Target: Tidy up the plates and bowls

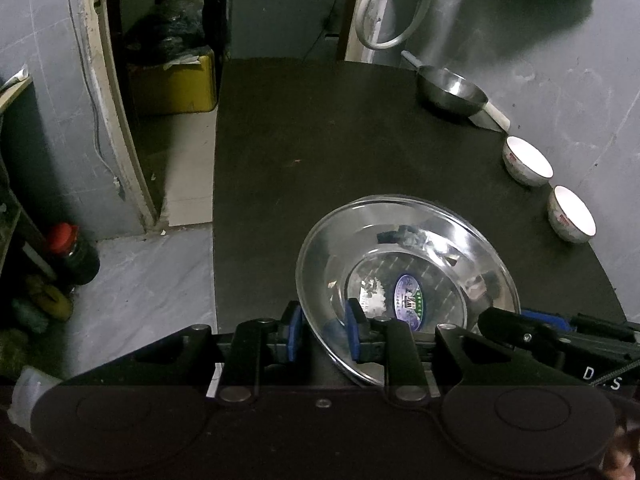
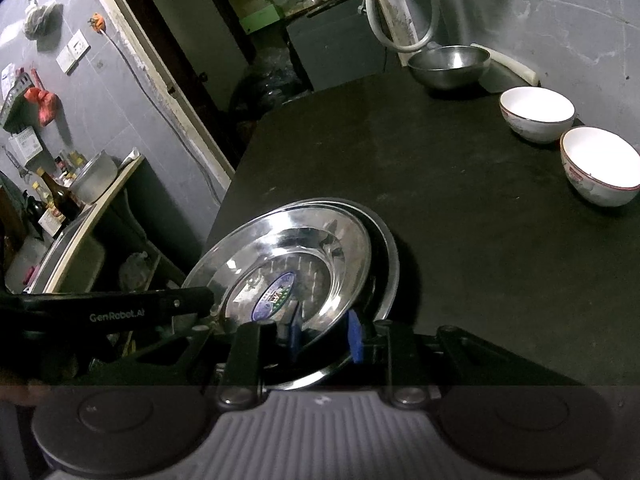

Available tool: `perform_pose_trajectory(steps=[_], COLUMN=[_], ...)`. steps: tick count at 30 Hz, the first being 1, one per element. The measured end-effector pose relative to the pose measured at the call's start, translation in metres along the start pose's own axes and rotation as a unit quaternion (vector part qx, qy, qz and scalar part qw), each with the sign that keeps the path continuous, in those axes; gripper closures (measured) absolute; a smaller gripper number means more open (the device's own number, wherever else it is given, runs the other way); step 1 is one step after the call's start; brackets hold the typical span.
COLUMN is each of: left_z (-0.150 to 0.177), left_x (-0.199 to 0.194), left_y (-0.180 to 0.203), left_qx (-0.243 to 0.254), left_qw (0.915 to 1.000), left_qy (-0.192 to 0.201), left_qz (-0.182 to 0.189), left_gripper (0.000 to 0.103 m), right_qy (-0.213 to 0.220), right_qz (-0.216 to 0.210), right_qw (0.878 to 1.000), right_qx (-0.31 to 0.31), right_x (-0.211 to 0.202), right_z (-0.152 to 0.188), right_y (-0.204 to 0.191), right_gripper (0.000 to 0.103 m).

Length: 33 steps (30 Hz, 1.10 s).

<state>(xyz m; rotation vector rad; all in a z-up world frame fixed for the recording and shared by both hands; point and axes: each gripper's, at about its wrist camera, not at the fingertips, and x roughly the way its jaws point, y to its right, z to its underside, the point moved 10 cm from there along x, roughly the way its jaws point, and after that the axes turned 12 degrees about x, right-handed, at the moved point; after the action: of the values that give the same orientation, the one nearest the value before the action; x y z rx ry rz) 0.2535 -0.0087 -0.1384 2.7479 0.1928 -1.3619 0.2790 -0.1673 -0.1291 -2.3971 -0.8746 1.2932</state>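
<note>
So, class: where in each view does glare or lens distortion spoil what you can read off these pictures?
Left wrist view: bright glare washes over the steel plate, and the table edge bows from fisheye distortion. Right wrist view: highlights streak the plate, both white bowls blow out inside, and the corners vignette to black.

Shiny steel plate [image 1: 404, 276] tilted over black table, two white bowls [image 1: 527, 162] upright along far edge

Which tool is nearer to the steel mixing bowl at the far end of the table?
Neither clearly. The left tool and right tool both straddle the rim of the steel plate at the near edge, far from the steel mixing bowl.
</note>
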Motion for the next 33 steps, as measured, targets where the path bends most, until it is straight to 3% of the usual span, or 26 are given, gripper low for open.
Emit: perform_pose_trajectory(steps=[16, 19, 25, 28, 33], left_z=[-0.002, -0.001, -0.003, -0.004, -0.001], left_x=[0.0, -0.001, -0.007, -0.012, -0.02], left_y=[-0.001, -0.003, -0.007, -0.011, -0.022], left_qx=[0.009, 0.008, -0.001, -0.01, -0.01], left_qw=[0.9999, 0.9999, 0.9999, 0.9996, 0.9993], left_qy=[-0.003, -0.002, 0.01, 0.022, 0.024], left_qz=[-0.01, -0.011, -0.012, -0.017, -0.028], left_gripper=[0.077, 0.073, 0.047, 0.02, 0.007], right_qy=[0.003, 0.007, 0.02, 0.035, 0.057], right_qz=[0.003, 0.004, 0.011, 0.02, 0.043], right_qw=[1.0, 1.0, 1.0, 0.999, 0.997], right_qx=[-0.009, -0.008, -0.01, 0.0, 0.035], right_x=[-0.002, -0.003, -0.009, -0.013, -0.021], right_z=[-0.005, -0.006, -0.005, -0.007, -0.004], right_y=[-0.004, -0.003, -0.004, 0.0, 0.011], right_gripper=[0.037, 0.03, 0.013, 0.005, 0.0])
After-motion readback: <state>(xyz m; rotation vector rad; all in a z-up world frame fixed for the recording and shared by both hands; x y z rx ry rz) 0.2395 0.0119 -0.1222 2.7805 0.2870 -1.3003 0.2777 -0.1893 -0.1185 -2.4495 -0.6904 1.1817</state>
